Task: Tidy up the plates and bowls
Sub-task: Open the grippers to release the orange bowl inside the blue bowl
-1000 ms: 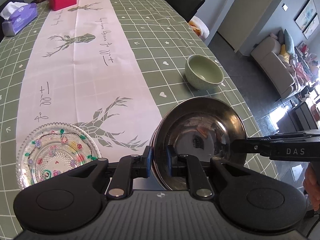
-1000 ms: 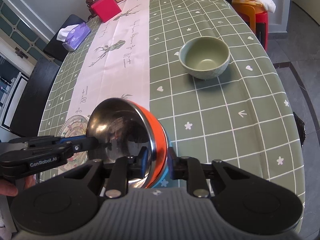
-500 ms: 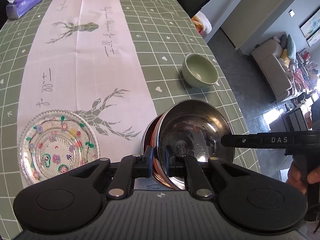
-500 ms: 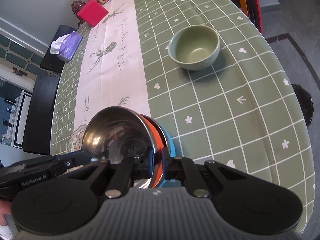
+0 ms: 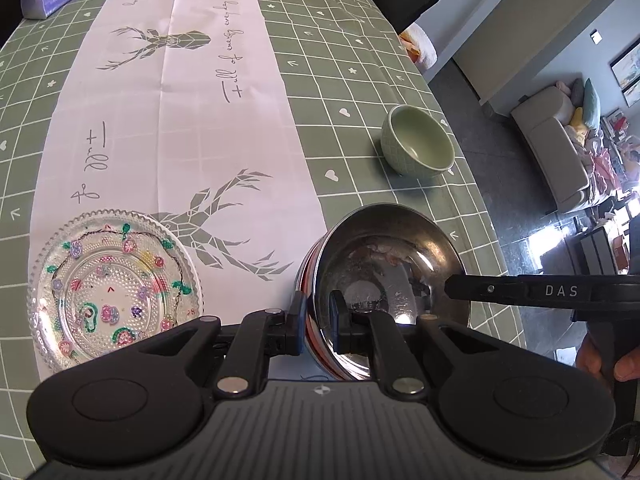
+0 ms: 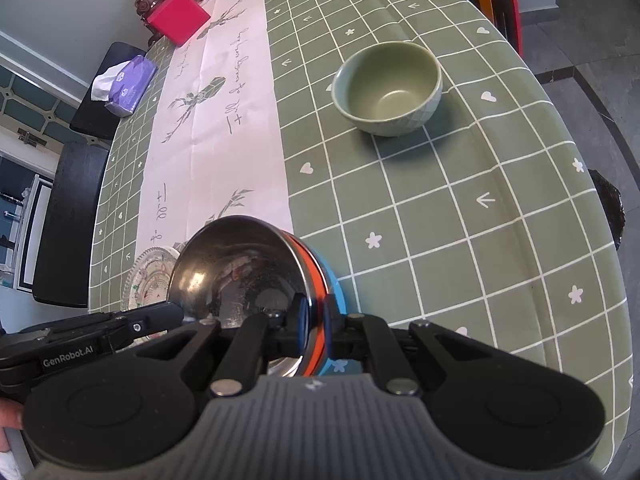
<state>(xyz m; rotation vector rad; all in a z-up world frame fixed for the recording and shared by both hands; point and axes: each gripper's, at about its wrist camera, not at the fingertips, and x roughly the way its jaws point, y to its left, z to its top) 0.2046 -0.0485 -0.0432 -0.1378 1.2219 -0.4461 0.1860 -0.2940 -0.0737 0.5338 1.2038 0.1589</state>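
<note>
Both tongs pinch the rim of one steel bowl. At the bottom centre of the left wrist view, the left tongs are narrowed onto the near rim, one pad outside the wall and one inside. From the right edge of that view the right tongs reach in and meet the bowl's right rim. In the right wrist view the right tongs clamp the rim at the bottom centre, while the left tongs come in from the lower left and touch the opposite rim.

The steel bowl has an orange outer wall and sits tilted in the lower middle of both views, at the near edge of the surface with its green checked cloth. A blue object shows just beside and under the bowl; what it is I cannot tell.

A green ceramic bowl stands upright, well apart, in the upper right of the left view. A patterned glass plate lies flat at the lower left, partly on the white runner. A purple tissue box and a pink box sit at the far upper left.
</note>
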